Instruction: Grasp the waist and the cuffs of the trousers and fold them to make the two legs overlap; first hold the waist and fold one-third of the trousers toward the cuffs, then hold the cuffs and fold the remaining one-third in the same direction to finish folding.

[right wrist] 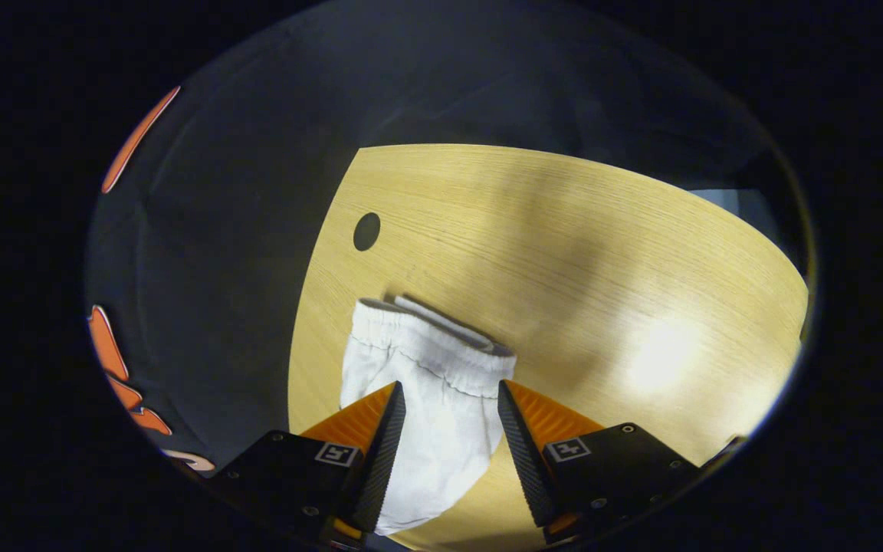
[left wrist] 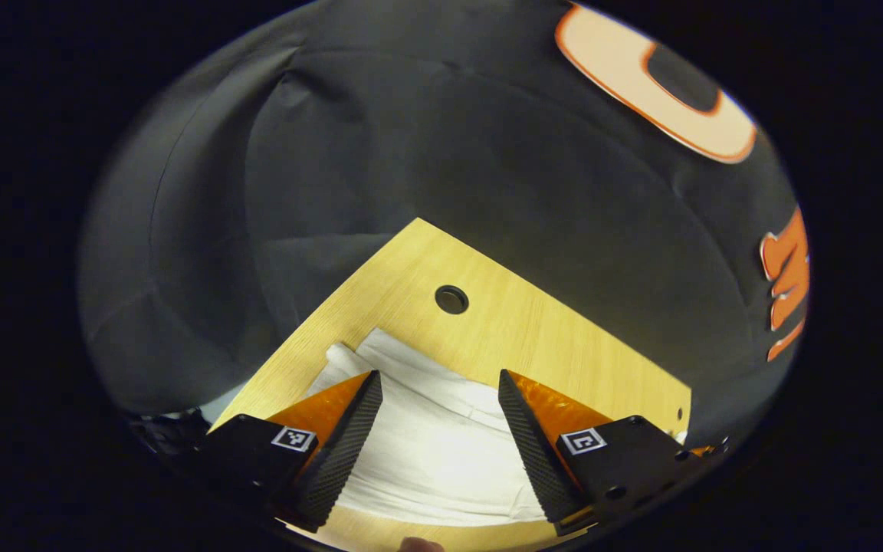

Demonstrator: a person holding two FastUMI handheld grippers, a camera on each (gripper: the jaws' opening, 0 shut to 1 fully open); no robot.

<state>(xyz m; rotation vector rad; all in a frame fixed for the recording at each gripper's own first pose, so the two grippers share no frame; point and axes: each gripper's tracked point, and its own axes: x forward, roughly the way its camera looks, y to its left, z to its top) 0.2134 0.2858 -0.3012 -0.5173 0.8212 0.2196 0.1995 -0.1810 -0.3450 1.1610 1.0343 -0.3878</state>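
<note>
Left gripper view
Item: white trousers (left wrist: 434, 437), lying flat on the wooden table (left wrist: 533, 330) near its corner.
Visible part: layered fabric with a thicker folded band toward the far edge; which end of the garment this is cannot be told here.
Left gripper (left wrist: 440, 399): fingers spread wide, nothing between them held; the cloth lies below the gap, and whether the tips touch it cannot be told.
Reason for pose: judged a hover aimed over the fabric, jaws kept apart so they can straddle an edge before closing.
Table feature: round hole (left wrist: 451, 299) just beyond the cloth, between it and the table's corner.
Surround: dark cloth wall (left wrist: 411, 153) behind the table.

Right gripper view
Item: the same trousers (right wrist: 426, 383), seen lengthwise; gathered elastic waist (right wrist: 441, 341) at the far end, body running back toward the camera.
Condition: narrow, compact shape, so the legs appear already laid one over the other; judged, not certain.
Right gripper (right wrist: 448, 399): fingers apart, one on each side of the cloth, gripping nothing.
Reason for pose: lined up along the garment facing the waist, judged ready for the waist-toward-cuffs fold.
Table (right wrist: 602, 268): bare wood to the right, room for folding.
Hole (right wrist: 367, 231): beyond the waist, well apart from it.
</note>
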